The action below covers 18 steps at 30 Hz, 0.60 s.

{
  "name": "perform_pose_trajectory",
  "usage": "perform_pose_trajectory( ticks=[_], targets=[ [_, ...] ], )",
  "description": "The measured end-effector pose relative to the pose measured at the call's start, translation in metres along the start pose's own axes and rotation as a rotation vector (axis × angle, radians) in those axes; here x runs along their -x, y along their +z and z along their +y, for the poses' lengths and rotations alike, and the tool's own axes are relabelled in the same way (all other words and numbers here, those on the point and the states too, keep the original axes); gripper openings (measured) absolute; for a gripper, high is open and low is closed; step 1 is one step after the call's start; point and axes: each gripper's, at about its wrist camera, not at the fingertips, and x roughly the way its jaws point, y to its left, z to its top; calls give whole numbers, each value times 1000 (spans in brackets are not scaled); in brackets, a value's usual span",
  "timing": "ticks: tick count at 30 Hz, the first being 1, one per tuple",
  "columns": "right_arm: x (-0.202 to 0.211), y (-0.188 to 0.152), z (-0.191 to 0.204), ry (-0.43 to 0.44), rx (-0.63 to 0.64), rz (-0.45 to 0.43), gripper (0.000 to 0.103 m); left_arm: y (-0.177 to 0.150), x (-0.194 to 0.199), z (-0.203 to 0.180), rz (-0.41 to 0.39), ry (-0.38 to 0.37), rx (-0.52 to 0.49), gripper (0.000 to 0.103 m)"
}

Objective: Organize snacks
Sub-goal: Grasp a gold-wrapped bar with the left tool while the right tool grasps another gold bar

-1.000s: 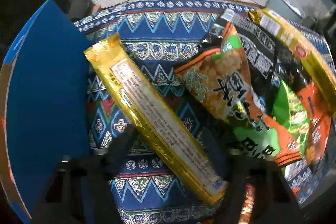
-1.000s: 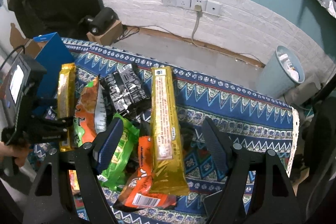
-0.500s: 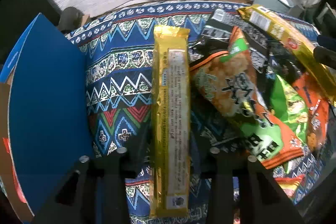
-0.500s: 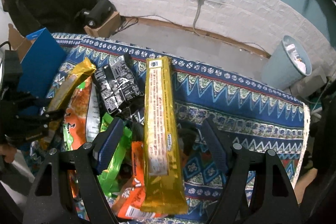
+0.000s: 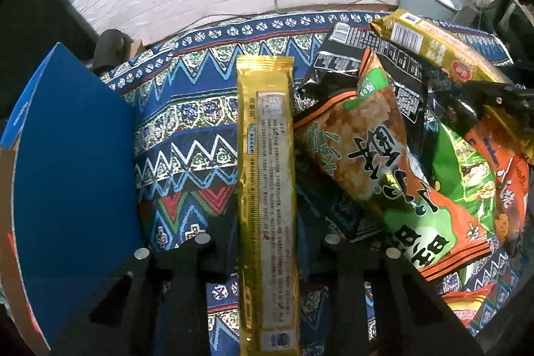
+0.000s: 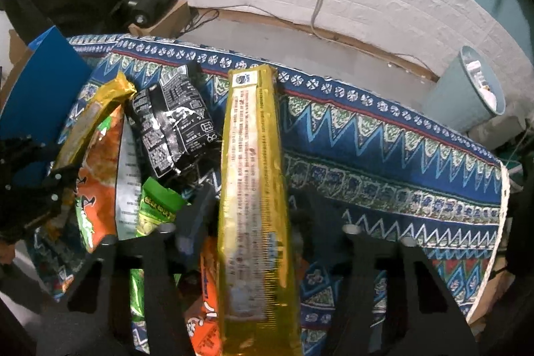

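Observation:
My left gripper is shut on a long gold snack packet, which points straight ahead above the patterned cloth. My right gripper is shut on a second long gold packet, also pointing ahead. That packet shows in the left wrist view at the upper right. Loose snacks lie between them: an orange-green bag, a black packet, a green bag and an orange pack.
A blue open box stands at the left of the table, also seen in the right wrist view. A pale bin stands on the floor beyond the table's right end. A white brick wall with sockets lies behind.
Both grippers have closed on their gold packets. The left packet swung from diagonal to straight ahead. The right gripper came down and forward over its packet.

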Motion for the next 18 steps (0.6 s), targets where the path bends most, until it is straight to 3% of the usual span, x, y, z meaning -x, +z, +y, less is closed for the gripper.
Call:
perform_pose_trajectory(
  ticks=[1,18],
  targets=[
    [0,0,0,4,-2,0,32,-3,2,2,0,3,-2,29],
    [50,-5,13,-16,-5,-122,28,-18,67,-1,-104,-1,-20,29]
  ],
)
